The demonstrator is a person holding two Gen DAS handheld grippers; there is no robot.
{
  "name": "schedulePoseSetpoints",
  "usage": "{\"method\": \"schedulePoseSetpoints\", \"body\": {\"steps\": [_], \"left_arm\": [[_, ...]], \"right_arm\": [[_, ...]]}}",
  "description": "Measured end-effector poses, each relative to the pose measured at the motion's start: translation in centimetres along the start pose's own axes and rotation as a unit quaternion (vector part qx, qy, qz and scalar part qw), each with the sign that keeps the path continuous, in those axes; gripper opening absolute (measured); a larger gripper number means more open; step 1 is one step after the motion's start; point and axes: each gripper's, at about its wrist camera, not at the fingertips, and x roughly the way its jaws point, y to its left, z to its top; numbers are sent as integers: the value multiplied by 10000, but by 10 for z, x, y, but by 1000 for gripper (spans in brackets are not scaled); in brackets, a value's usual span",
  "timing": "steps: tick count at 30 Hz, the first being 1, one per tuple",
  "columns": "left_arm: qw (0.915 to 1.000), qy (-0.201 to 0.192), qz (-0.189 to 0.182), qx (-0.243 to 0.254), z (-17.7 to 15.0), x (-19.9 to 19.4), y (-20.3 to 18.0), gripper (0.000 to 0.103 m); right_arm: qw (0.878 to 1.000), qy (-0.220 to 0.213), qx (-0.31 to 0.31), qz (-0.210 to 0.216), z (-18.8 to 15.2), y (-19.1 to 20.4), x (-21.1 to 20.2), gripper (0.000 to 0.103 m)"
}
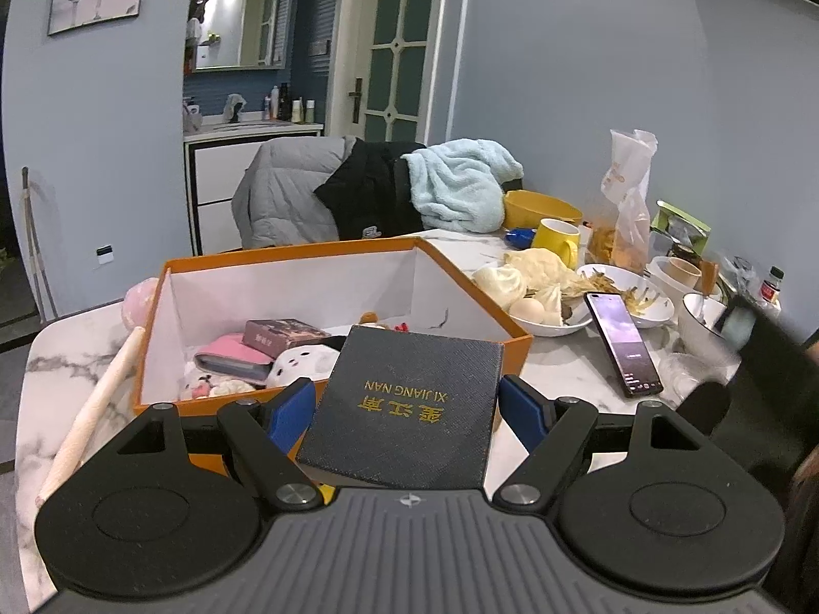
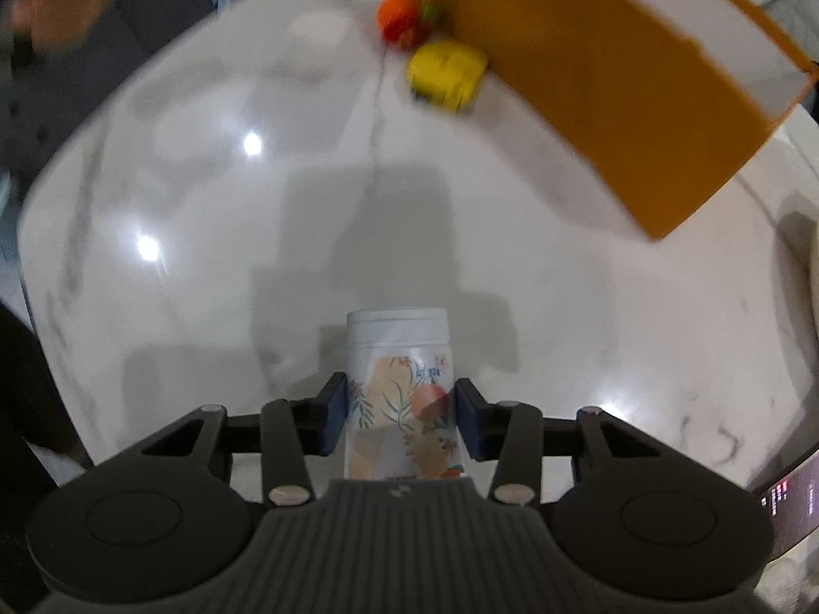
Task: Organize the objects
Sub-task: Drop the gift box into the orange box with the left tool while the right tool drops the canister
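Observation:
My left gripper (image 1: pixel 407 399) is shut on a flat black box (image 1: pixel 409 404) with gold lettering, held over the near rim of the orange box (image 1: pixel 286 261). Inside that box lie a pink wallet (image 1: pixel 233 355), a small maroon card box (image 1: pixel 284 332) and white plush toys (image 1: pixel 302 363). In the right wrist view my right gripper (image 2: pixel 402 417) is shut on a white bottle (image 2: pixel 399 384) with a floral label and a white cap, above the marble table (image 2: pixel 230 179). A yellow toy (image 2: pixel 445 74) and an orange-red toy (image 2: pixel 404 18) lie by the orange box's wall (image 2: pixel 604 92).
A rolling pin (image 1: pixel 92 409) lies left of the orange box. To the right are a phone (image 1: pixel 622 343), bowls of food (image 1: pixel 542 302), a yellow mug (image 1: pixel 558 240) and a plastic bag (image 1: pixel 627 194). A chair draped with clothes (image 1: pixel 379 189) stands behind the table.

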Motion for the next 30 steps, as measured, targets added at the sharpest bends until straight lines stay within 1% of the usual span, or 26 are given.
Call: {"method": "schedulePoseSetpoints", "body": {"steps": [4,7,9,10,13,17,23,25,28,30], "left_arm": [[9999,-22,123,-109,3,-1,10,92],[9993,-163,266,-199,14,-2,18,92],[9988,-239,415,-96,23,1,18,92],[9981,-257,556,-23,29,4,17,92],[9970,-240,730,-72,43,15,19,92],[9961,-129,876,6,55,35,23,92],[9919,281,1243,-4,63,72,32,92],[9899,458,1343,52,63,86,33,92],[9854,724,1532,178,58,107,34,92],[9838,775,1613,141,56,116,37,92]], "right_arm": [[9955,-852,342,248,18,-12,-38,47],[9887,-1341,548,385,33,-23,-61,47],[9850,-1556,666,350,45,-34,-72,47],[9826,-1663,779,289,53,-42,-76,47],[9734,-1967,1161,153,72,-65,-86,47],[9651,-2137,1510,-123,100,-95,-89,47],[9435,-2534,2107,-358,133,-128,-74,47],[9381,-2605,2208,-574,143,-136,-61,47],[9338,-2581,2260,-1018,155,-145,-44,47],[9330,-2550,2217,-1237,161,-154,-29,47]]}}
